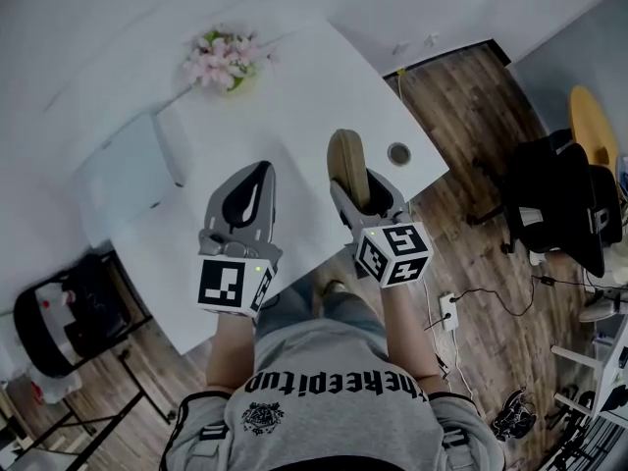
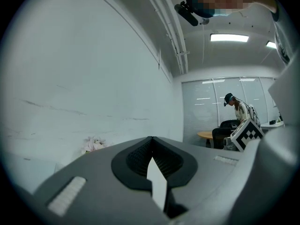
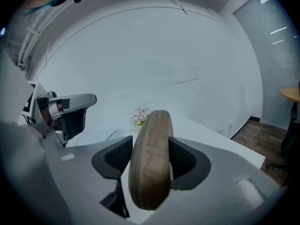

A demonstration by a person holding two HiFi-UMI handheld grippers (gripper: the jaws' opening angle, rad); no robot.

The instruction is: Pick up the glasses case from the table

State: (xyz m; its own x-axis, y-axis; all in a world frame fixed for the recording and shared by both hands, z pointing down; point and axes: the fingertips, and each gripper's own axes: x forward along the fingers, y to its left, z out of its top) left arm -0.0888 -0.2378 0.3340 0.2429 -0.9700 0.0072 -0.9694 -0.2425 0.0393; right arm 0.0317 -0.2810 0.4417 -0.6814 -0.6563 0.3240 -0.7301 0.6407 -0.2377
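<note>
Slab beyond the left claw's outer side: a pale grey flat slab (image 1: 128, 170) lies on the white table (image 1: 324, 86), well apart from both claws; what it is cannot be told
Left claw: the grey plastic left claw (image 1: 261, 170) with its black-and-white marker cube is clenched on nothing, its jaw tips meeting; it hangs over the table and has no part in the grip
Flowers ahead of the left claw: a small bunch of pink flowers (image 1: 224, 59) stands near the table's far edge, well apart from the jaw tips
Glasses case: the tan, oval, woven-textured glasses case (image 1: 345, 160) stands on edge between the right claw's jaws, its rounded end reaching out past their tips
Right claw: the grey right claw (image 1: 363, 196) is grasping the case, a black ribbed pad pressed to each broad side
Hole just right of the right claw: a round grey cable hole (image 1: 398, 153) sits in the tabletop near its edge
Done: the grip is made, and the case looks to be held clear of the table, whose white top shows beyond and below it
Remaining: by this reading little or nothing, only to keep the hold firm; no view shows the gap under the case squarely
</note>
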